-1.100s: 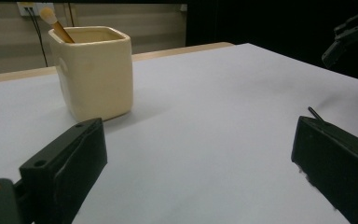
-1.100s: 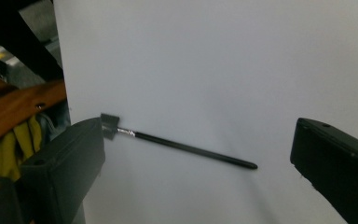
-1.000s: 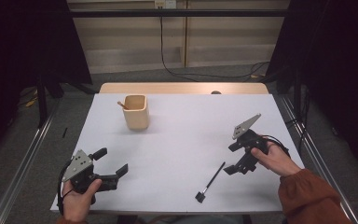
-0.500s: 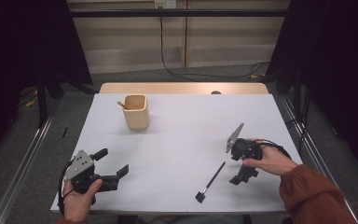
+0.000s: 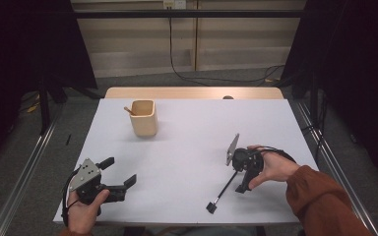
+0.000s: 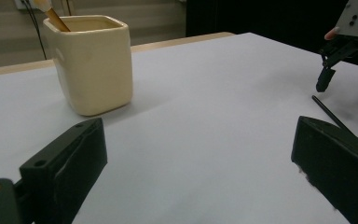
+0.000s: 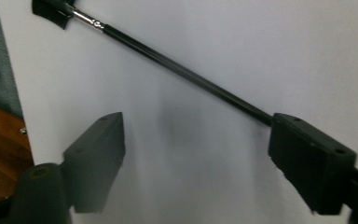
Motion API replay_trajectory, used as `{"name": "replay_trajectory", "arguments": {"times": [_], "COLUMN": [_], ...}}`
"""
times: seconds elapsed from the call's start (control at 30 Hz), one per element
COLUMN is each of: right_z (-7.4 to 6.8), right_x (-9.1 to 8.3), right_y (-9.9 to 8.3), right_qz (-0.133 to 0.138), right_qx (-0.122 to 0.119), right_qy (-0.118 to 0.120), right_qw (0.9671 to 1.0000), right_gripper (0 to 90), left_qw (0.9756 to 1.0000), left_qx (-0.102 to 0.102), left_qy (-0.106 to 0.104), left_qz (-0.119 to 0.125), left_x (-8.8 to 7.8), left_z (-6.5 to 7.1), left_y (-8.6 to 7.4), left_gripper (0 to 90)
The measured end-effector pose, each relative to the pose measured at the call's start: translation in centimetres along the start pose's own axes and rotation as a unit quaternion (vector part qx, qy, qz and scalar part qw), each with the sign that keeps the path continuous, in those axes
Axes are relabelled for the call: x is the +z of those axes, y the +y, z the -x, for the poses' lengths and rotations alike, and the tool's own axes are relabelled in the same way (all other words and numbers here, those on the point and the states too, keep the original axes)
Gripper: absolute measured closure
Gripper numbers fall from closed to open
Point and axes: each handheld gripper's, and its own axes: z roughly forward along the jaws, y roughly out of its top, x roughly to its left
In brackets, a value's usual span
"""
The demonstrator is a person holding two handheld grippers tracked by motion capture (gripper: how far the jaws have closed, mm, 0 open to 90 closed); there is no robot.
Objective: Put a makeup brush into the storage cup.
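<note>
Though the right gripper (image 5: 242, 178) is low over the black brush (image 5: 222, 191) near the table's front edge, its jaws, which have just been narrowing, stand apart with the handle passing under one and not yet pinched. The left gripper (image 5: 123, 175) waits spread and empty. Farther back, the cream cup (image 5: 143, 118), holding one wooden stick, likely awaits the brush, so pickup and placing remain.

1. The white surface (image 5: 192, 142) is evenly lit from above; the room around it lies dark.
2. Shadows are faint and soft, one beside the cup (image 5: 143, 118).
3. High view is slightly grainy.
4. In both gripper views the near black tongs are blurred; no glare.
</note>
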Motion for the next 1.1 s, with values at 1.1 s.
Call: {"name": "replay_trajectory", "arguments": {"times": [1.1], "right_z": [1.1], "right_x": [1.3], "right_y": [1.4], "right_qz": [-0.023], "right_qx": [-0.061], "right_qy": [-0.04], "right_qw": [0.997], "right_gripper": [51.4], "left_qw": [1.0], "left_qx": [0.003], "left_qy": [0.006], "left_qz": [-0.005], "left_x": [-0.1], "left_z": [0.0], "left_y": [-0.2], "left_gripper": [3.4]}}
